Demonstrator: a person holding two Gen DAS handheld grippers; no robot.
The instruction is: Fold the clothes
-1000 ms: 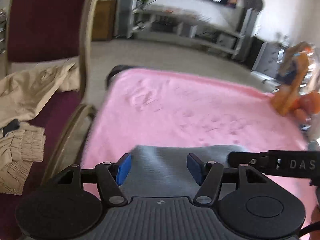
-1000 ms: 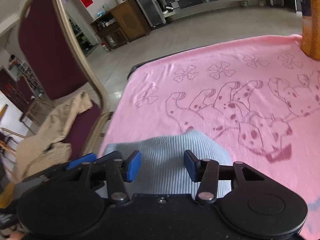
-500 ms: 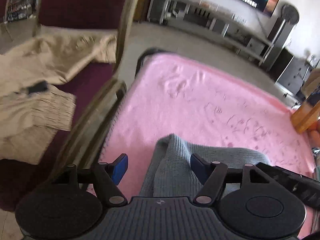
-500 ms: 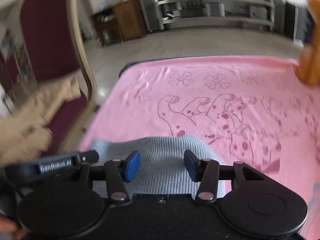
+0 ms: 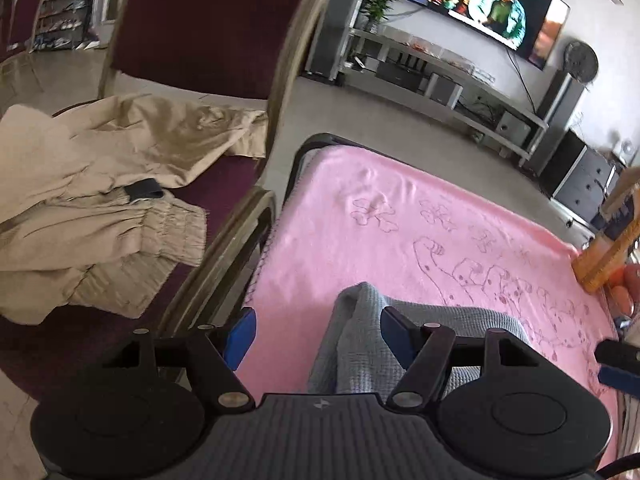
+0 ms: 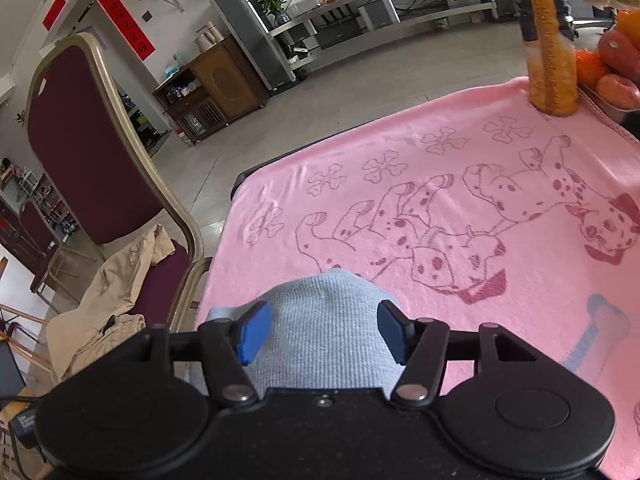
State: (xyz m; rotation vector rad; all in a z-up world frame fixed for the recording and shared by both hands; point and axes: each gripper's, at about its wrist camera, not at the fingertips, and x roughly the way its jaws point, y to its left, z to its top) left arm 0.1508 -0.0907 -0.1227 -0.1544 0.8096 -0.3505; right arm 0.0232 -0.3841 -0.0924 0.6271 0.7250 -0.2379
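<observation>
A folded light blue knit garment (image 5: 360,344) (image 6: 324,328) lies on the near left part of the pink blanket (image 5: 380,232) (image 6: 460,184). My left gripper (image 5: 316,334) hovers open above its left edge, nothing between its blue pads. My right gripper (image 6: 322,334) is open too, over the rounded far end of the same garment. Beige clothes (image 5: 92,200) (image 6: 116,296) lie heaped on the maroon chair seat to the left of the table. The right gripper's fingertip (image 5: 618,364) pokes into the left wrist view at the right edge.
A maroon chair with a gold frame (image 5: 248,232) (image 6: 120,132) stands tight against the table's left edge. At the far right stand a tall orange container (image 6: 552,52) and a bowl of oranges (image 6: 616,72). Beyond the table lie open floor and a TV stand (image 5: 440,76).
The left wrist view has swung left and pulled back, so the chair and beige clothes fill more of it. The right gripper has lifted slightly. Both stay open over the blue garment.
</observation>
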